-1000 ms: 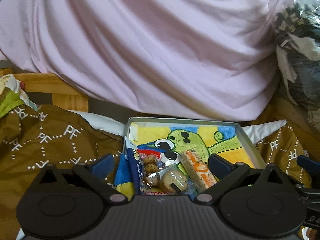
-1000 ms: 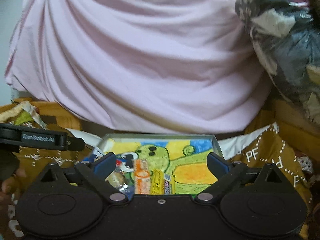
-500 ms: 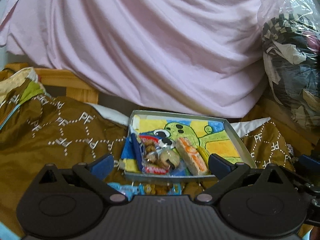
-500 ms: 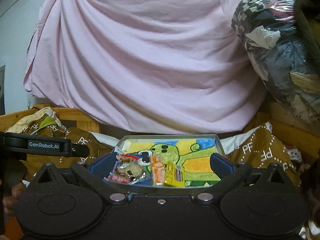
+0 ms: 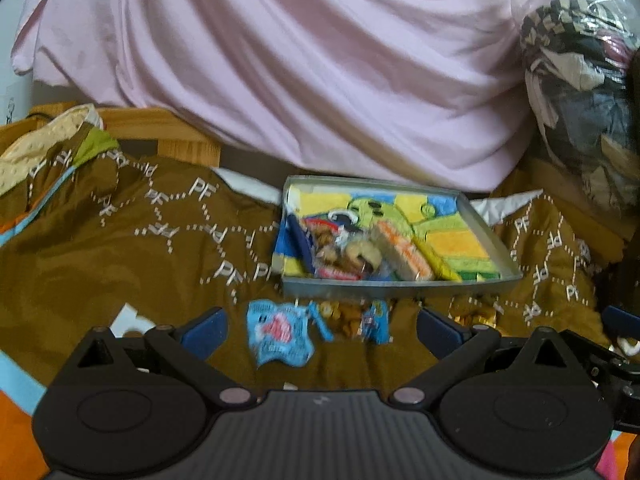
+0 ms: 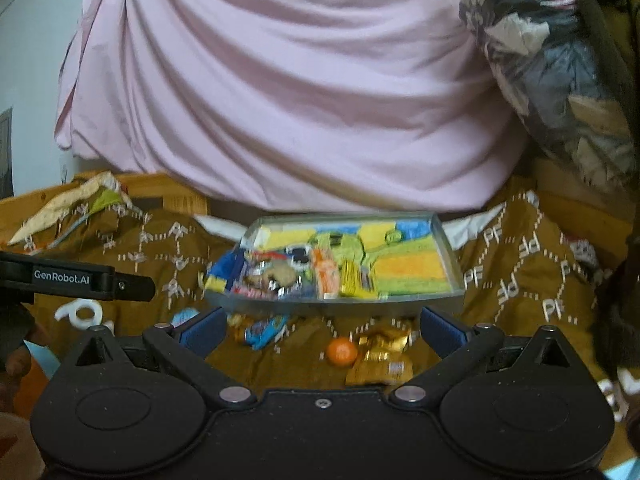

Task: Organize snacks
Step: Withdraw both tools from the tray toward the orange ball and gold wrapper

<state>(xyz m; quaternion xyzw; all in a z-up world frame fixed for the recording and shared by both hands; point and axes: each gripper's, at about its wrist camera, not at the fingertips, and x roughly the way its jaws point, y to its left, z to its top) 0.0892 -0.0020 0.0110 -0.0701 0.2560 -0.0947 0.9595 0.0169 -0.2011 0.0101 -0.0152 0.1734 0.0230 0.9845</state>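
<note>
Centrally, the shallow tray (image 5: 400, 286) holds several wrapped snacks (image 5: 360, 254) in its left half, on a brown bedspread (image 5: 120, 248). Left gripper (image 5: 320, 326): fingers apart, empty, a light-blue packet (image 5: 278, 336) between them, nearer than the tray. Right gripper (image 6: 320, 326): fingers apart, empty, framing an orange ball (image 6: 342, 352) and gold wrapper (image 6: 382, 360). Motion blur obscures wrapper labels; housings hide the nearest bedspread.
</note>
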